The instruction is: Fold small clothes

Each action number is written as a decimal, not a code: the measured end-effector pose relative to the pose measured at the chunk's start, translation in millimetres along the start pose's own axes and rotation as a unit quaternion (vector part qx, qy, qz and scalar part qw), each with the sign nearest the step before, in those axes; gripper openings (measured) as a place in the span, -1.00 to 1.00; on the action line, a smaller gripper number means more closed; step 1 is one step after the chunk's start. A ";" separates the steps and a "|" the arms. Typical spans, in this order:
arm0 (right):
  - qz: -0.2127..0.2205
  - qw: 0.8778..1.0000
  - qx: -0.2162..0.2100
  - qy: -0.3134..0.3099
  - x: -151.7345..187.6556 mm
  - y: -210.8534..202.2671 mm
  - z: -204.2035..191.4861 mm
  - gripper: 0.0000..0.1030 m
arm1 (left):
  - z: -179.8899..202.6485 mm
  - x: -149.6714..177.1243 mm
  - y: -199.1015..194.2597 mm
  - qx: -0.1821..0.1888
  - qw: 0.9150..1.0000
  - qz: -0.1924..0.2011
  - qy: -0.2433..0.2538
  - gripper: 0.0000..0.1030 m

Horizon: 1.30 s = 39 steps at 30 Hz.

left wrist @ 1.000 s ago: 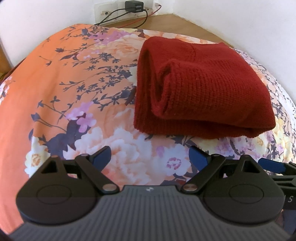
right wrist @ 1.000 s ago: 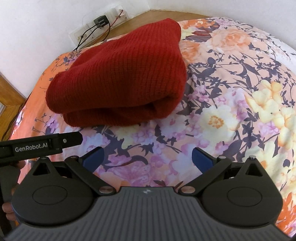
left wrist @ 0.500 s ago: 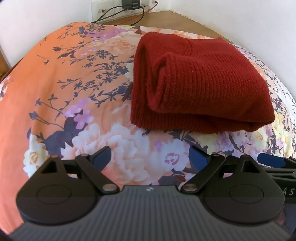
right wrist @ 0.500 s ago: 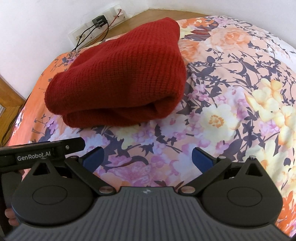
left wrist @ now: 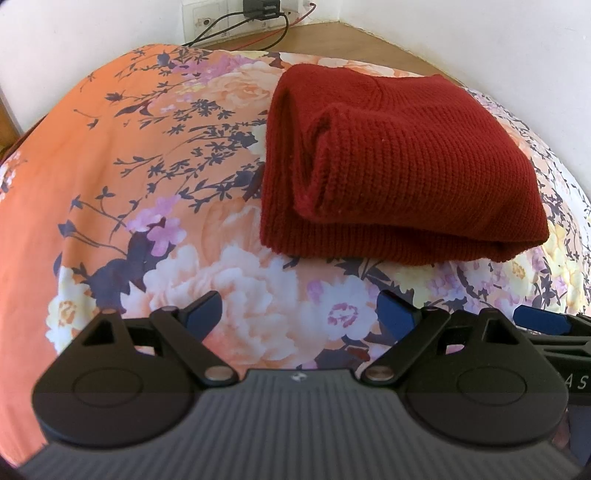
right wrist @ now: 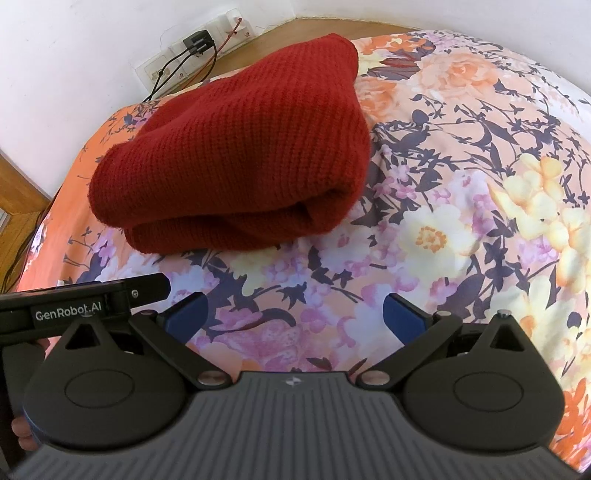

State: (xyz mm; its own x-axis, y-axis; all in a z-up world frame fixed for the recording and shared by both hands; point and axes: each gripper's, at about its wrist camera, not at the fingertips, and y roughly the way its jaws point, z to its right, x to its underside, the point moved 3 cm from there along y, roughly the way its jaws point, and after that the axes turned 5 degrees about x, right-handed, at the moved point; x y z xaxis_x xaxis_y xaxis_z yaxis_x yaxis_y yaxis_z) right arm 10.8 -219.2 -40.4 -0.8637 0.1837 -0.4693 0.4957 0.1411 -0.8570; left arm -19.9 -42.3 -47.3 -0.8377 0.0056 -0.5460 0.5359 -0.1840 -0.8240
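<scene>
A dark red knitted garment [left wrist: 402, 166] lies folded into a thick bundle on a floral bedsheet [left wrist: 147, 184]. In the left wrist view it sits ahead and to the right of my left gripper [left wrist: 301, 314], which stands open and empty, well short of the cloth. Seen from the right wrist, the same garment [right wrist: 243, 155] lies ahead and to the left, with its folded edge facing my right gripper [right wrist: 295, 315]. That gripper is open too, holding nothing, a hand's width back from the bundle.
A wall socket with a plugged charger and cables [left wrist: 258, 11] sits behind the bed, above a wooden ledge [left wrist: 351, 33]. The left gripper's body [right wrist: 74, 302] shows at the left of the right wrist view, with fingers of a hand [right wrist: 22, 432] below it.
Both grippers have drawn back slightly from the garment and stayed open. The folded bundle has not moved on the sheet.
</scene>
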 end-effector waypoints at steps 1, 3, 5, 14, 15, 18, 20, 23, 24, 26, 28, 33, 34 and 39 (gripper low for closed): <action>0.000 1.000 0.000 0.000 0.2 0.2 0.1 1.00 | -0.3 0.1 0.0 0.000 1.000 0.000 0.000 0.79; 0.000 1.000 0.000 0.001 0.2 0.2 0.1 1.00 | -0.3 0.0 -0.2 -0.002 1.000 0.002 0.000 0.79; 0.000 1.000 0.000 0.001 0.2 0.2 0.0 1.00 | -0.2 -0.1 -0.5 -0.003 1.000 0.002 0.001 0.79; -0.001 1.000 0.000 0.001 0.0 1.5 0.3 1.00 | 0.3 0.2 0.5 -0.004 1.000 0.002 0.001 0.78; -0.001 1.000 0.000 0.001 -0.2 1.6 0.6 1.00 | 0.5 0.2 0.4 -0.004 1.000 0.002 0.000 0.78; -0.001 1.000 0.000 0.000 0.0 1.7 0.5 1.00 | 0.5 0.2 0.5 -0.004 1.000 0.002 0.001 0.78; -0.001 1.000 0.000 0.000 -0.1 1.8 0.5 1.00 | 0.3 0.2 0.8 -0.005 1.000 0.002 0.001 0.78; -0.001 1.000 0.000 -0.001 0.2 2.1 0.1 1.00 | 0.5 0.2 0.7 -0.004 1.000 0.001 0.001 0.78; -0.001 1.000 0.000 -0.002 -0.1 2.4 0.3 1.00 | 0.6 0.0 0.8 -0.005 1.000 0.002 0.000 0.78; -0.001 1.000 0.000 -0.003 -0.4 2.6 0.0 1.00 | 0.3 -0.2 0.7 -0.004 1.000 0.002 0.001 0.78; -0.001 1.000 -0.001 -0.006 -2.3 3.0 1.4 1.00 | 0.4 -0.2 0.8 -0.004 1.000 0.001 0.001 0.78; -0.002 1.000 -0.001 -0.007 -2.8 2.9 2.0 1.00 | 0.4 -0.2 0.6 -0.005 1.000 0.001 0.001 0.78; -0.002 1.000 -0.001 -0.007 -2.8 2.9 2.1 1.00 | 0.4 -0.1 0.6 -0.005 1.000 0.001 0.001 0.78; -0.002 1.000 -0.001 -0.006 -2.6 2.9 2.3 1.00 | 1.2 -0.2 0.6 -0.005 1.000 0.001 0.001 0.78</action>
State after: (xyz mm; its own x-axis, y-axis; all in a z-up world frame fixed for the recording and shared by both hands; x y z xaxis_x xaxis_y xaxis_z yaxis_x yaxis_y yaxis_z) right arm 14.2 -221.4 -42.1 -0.8664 0.1705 -0.4693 0.4930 0.1435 -0.8581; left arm -19.5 -43.7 -47.5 -0.8363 0.0076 -0.5482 0.5387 -0.1742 -0.8243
